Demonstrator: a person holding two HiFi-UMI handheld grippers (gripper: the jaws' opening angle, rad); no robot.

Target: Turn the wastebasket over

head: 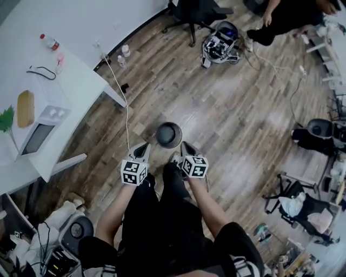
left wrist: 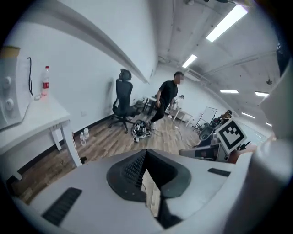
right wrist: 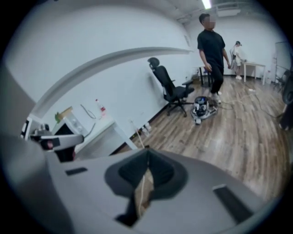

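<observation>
A dark round wastebasket [head: 168,135] stands on the wooden floor, seen from straight above, just ahead of both grippers. My left gripper [head: 144,149] hangs to its lower left and my right gripper [head: 186,147] to its lower right, both well above the floor and apart from it. In the left gripper view the left gripper [left wrist: 145,153] has its jaws together with nothing between them. The right gripper [right wrist: 147,153] looks the same in the right gripper view, closed and empty. Neither gripper view shows the wastebasket.
A white desk [head: 81,81] with an appliance [head: 40,130] and a bottle [head: 50,41] stands at the left, a cable [head: 125,116] trailing from it. Farther off are an office chair [head: 197,12], a floor device [head: 220,46], a person [right wrist: 211,50] and chairs [head: 316,135] at the right.
</observation>
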